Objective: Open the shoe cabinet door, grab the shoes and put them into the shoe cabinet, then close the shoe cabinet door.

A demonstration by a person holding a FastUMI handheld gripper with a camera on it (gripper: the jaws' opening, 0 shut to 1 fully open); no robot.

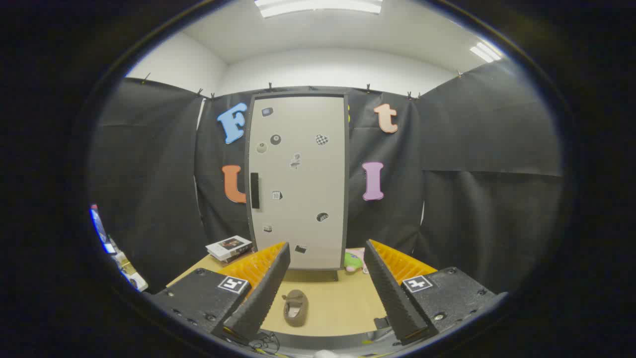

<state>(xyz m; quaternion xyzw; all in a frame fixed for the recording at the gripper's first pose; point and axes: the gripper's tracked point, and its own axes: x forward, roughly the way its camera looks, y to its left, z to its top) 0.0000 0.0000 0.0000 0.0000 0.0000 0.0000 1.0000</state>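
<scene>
A tall shoe cabinet stands upright at the back of the wooden table, its pale door shut and dotted with small stickers. A dark vertical handle sits on the door's left side. A brown shoe lies on the table in front of the cabinet, between my fingers and well short of the door. My gripper is open, its fingers spread wide with nothing between them, held back from the cabinet.
A small stack of books lies on the table left of the cabinet. A green and pink soft toy rests at the cabinet's right foot. Black cloth walls close in behind and on both sides.
</scene>
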